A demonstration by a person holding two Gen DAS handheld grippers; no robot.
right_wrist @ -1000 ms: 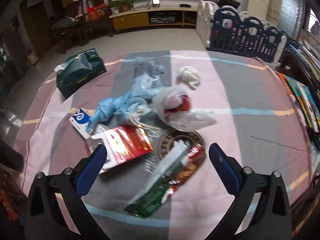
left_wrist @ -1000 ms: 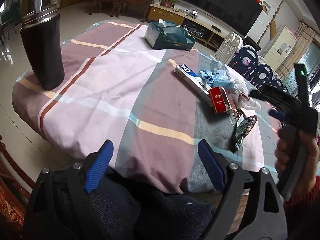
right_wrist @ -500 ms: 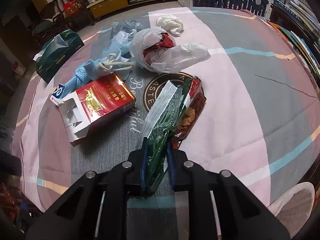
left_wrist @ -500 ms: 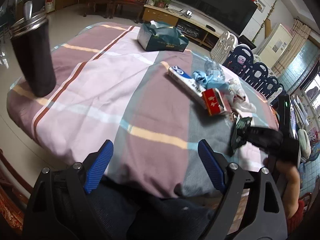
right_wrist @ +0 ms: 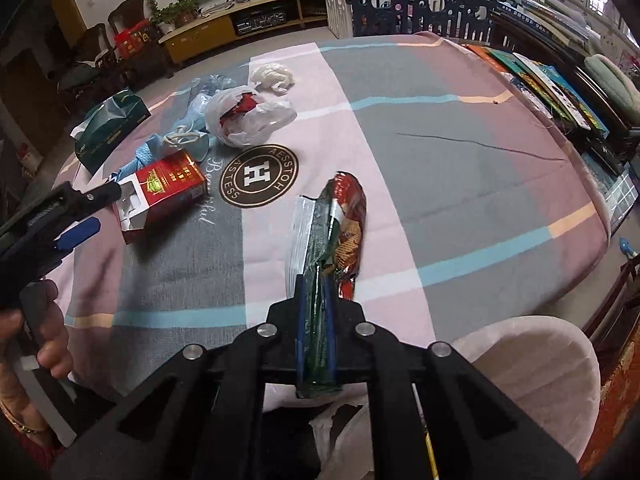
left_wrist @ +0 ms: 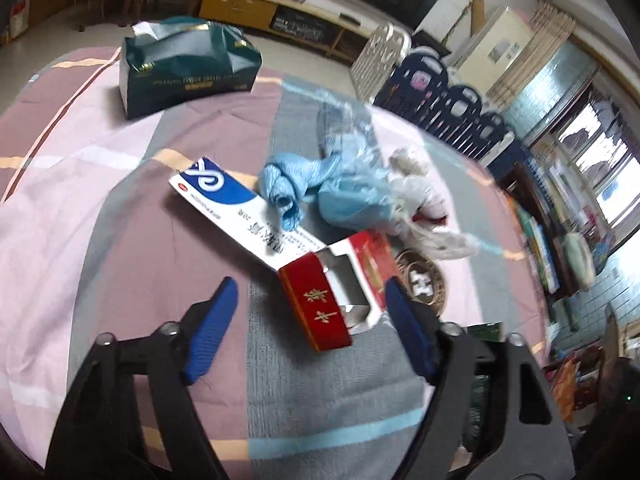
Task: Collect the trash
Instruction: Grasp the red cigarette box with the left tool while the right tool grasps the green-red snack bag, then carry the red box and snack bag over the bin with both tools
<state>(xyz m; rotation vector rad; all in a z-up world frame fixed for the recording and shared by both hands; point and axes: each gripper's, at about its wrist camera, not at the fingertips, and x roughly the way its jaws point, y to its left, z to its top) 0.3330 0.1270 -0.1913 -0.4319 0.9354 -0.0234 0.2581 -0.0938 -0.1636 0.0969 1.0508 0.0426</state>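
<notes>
My right gripper [right_wrist: 316, 284] is shut on a green and red snack wrapper [right_wrist: 336, 224] and holds it above the table's near edge. My left gripper [left_wrist: 310, 292] is open, its fingers on either side of an open red cigarette box [left_wrist: 332, 292], which also shows in the right wrist view [right_wrist: 160, 190]. Behind the box lie a white and blue carton [left_wrist: 236, 208], blue cloth trash [left_wrist: 316, 192], a white plastic bag with red scraps [right_wrist: 244, 116] and a crumpled white tissue [right_wrist: 272, 74].
A dark green tissue pack [left_wrist: 188, 68] stands at the far left of the striped tablecloth [right_wrist: 460, 152]. A round printed logo [right_wrist: 258, 176] marks the cloth. A pale chair back [right_wrist: 532, 376] stands at the near right edge. Books [right_wrist: 548, 84] lie along the far right.
My left gripper has moved forward over the table to the red cigarette box. My right gripper has lifted the snack wrapper and drawn it back toward the near edge.
</notes>
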